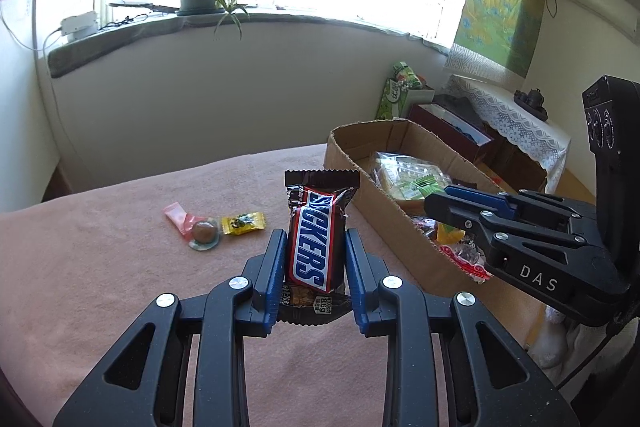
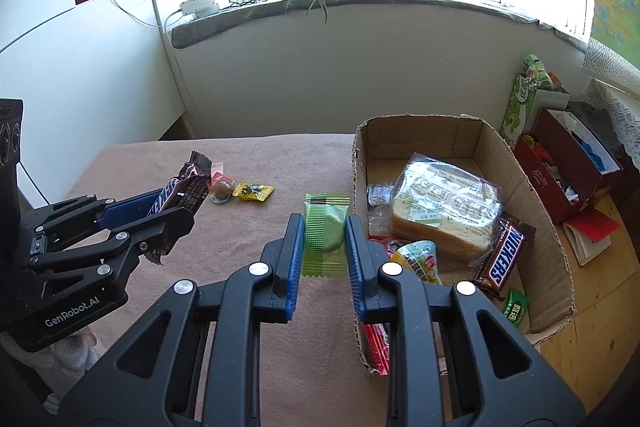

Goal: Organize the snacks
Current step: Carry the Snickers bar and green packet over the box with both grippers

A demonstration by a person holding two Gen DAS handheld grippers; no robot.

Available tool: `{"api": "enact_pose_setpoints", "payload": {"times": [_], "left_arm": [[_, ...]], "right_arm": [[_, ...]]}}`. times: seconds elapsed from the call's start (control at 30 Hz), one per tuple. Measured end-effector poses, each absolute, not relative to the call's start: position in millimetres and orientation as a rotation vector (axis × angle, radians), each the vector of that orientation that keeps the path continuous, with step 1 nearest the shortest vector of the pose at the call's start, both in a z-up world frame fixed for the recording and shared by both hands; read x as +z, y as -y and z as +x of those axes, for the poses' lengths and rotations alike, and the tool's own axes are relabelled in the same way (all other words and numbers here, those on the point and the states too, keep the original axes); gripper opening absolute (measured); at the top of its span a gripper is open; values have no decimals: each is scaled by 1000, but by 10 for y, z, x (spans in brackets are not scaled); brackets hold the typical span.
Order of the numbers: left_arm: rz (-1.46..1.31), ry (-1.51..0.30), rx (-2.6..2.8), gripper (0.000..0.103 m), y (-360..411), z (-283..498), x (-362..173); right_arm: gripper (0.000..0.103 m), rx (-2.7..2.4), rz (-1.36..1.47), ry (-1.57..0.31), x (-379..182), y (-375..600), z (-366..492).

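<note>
Left wrist view: the left gripper (image 1: 314, 247) is pinching a Snickers bar (image 1: 318, 233) above the pink cloth (image 1: 100, 267), beside the box (image 1: 360, 155).

Right wrist view: the right gripper (image 2: 320, 235) is squeezing a green packet (image 2: 325, 233) beside the box's wall, above the cloth.

A brown Snickers bar (image 1: 316, 231) stands upright in jaws; a green wrapped cake (image 2: 325, 233) is likewise clamped.

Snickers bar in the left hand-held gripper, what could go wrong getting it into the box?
1. The Snickers bar is pinched only by its lower half, so it might swing or slip.
2. The cardboard box already holds bread, leaving little room.
3. The right hand-held gripper, carrying a green packet, could collide.
</note>
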State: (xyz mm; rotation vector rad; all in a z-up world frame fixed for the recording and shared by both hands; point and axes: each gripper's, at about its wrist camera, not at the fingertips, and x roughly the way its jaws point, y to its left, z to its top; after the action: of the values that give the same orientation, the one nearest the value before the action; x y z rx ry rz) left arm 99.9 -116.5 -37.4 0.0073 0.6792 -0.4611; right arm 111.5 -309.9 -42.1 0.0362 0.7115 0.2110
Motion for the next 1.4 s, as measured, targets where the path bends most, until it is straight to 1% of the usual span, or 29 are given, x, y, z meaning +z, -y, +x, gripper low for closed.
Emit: {"api": "enact_pose_setpoints", "payload": {"times": [0.67, 1.4], "left_arm": [[42, -689, -557, 27, 1852, 1194, -335], [61, -720, -623, 27, 2360, 1321, -379]], "right_arm": [[22, 105, 77, -701, -354, 3894, 1353], [22, 97, 123, -747, -468, 4306, 1920]]}}
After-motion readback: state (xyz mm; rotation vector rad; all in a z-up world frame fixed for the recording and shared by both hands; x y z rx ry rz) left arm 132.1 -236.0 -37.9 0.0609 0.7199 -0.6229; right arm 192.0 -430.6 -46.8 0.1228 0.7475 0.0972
